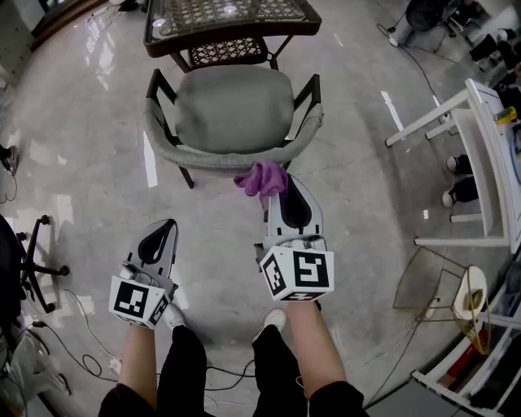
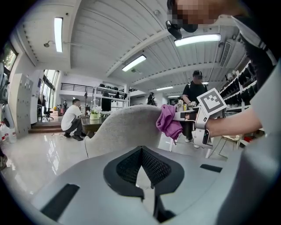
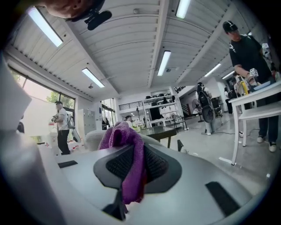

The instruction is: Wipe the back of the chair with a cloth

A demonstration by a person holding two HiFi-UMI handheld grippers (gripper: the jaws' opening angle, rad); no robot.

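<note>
The right hand-held gripper (image 1: 282, 194) is pinching a purple cloth (image 1: 260, 177). In the right gripper view the fabric runs down between the two black pads and bunches up above their tips. The cloth sits at the top edge of the chair back (image 1: 213, 160), toward its right end as the person faces it. The left gripper view shows it draped over that rim and hanging a little down the outer side.

The left hand-held gripper (image 1: 165, 230) has its jaws pressed together with nothing between them. It is held lower and off to the left, apart from the chair and pointing at the back's outer face.

The chair (image 1: 234, 110) has grey upholstery, a curved back that wraps into the arms, and dark legs. Its seat faces away from the person, who stands just behind it in dark trousers and light shoes (image 1: 273, 319).

Beyond the chair, touching or almost touching its front, is a dark counter (image 1: 232, 23) with a glass top over a woven lattice. A white counter (image 1: 482, 122) stands well off to the right, and a wire-frame stool (image 1: 430, 287) is nearer on that side. Cables (image 1: 85, 330) trail over the glossy floor (image 1: 81, 163) at the lower left.
</note>
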